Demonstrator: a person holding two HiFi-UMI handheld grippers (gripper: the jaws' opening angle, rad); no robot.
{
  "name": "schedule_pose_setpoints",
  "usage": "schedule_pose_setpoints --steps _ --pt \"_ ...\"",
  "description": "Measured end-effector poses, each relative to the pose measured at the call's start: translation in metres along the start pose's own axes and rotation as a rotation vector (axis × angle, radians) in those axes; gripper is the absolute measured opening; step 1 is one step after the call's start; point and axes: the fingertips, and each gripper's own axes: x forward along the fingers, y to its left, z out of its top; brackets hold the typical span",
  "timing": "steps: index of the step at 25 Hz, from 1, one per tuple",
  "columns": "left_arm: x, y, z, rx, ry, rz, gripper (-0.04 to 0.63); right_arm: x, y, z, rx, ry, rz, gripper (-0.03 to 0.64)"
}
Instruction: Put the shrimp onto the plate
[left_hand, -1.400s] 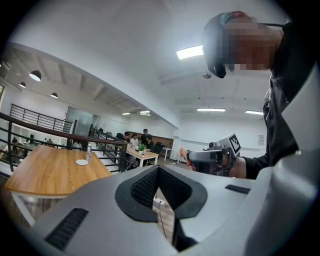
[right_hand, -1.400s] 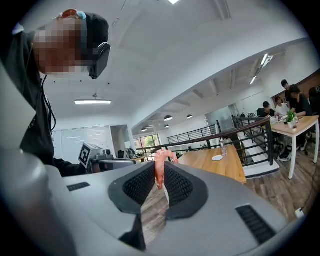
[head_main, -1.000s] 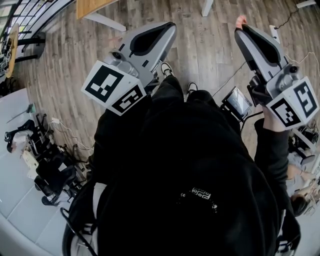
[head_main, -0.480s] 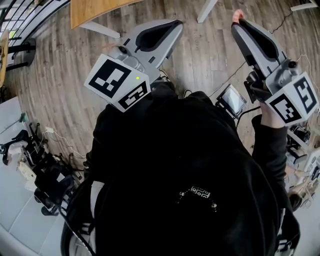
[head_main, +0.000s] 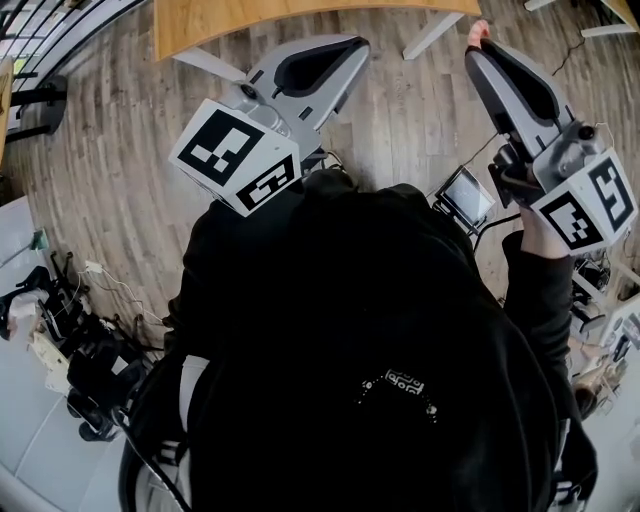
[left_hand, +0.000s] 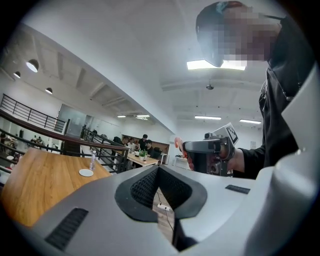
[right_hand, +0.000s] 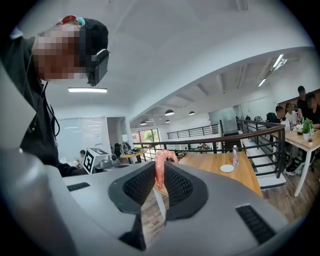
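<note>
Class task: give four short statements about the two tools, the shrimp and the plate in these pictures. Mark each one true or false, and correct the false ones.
1. The right tool grips a pink shrimp between its jaws. True.
2. The left tool holds a shrimp too. False: its jaws are together with nothing between them.
3. The shrimp already lies on the plate. False: it is in the right tool, well away from the plate.
4. A bottle stands beside the plate on the wooden table. True.
</note>
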Motion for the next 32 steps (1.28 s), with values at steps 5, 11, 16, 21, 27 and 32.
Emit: schedule_pose_setpoints --steps 5,11,16,21,27,32 --pt "-0.021 0.020 0.004 -0.015 -0.027 0.019 0.005 0.025 0.017 0.005 -0.013 0.011 0.020 0.066" --pt "-0.032 0.028 0.007 -0.038 -0.060 0.031 0.005 0.044 0.030 0.018 -0.049 0.026 0.045 0.066" --pt "-0.038 0.039 -0.004 -0.026 -0.042 0.049 0.005 0.060 0.025 0.007 -0.031 0.022 0.077 0.066" --pt "-0.055 0.047 0.001 -0.018 -0.036 0.089 0.005 0.075 0.032 0.018 -0.039 0.011 0.117 0.066" --pt "-0.055 0.059 0.003 0.009 -0.035 0.141 0.005 0.089 0.030 0.023 -0.072 0.004 0.164 0.066" --pt "-0.054 0.079 0.014 0.008 -0.038 0.165 0.005 0.110 0.017 0.036 -0.076 0.008 0.184 0.066"
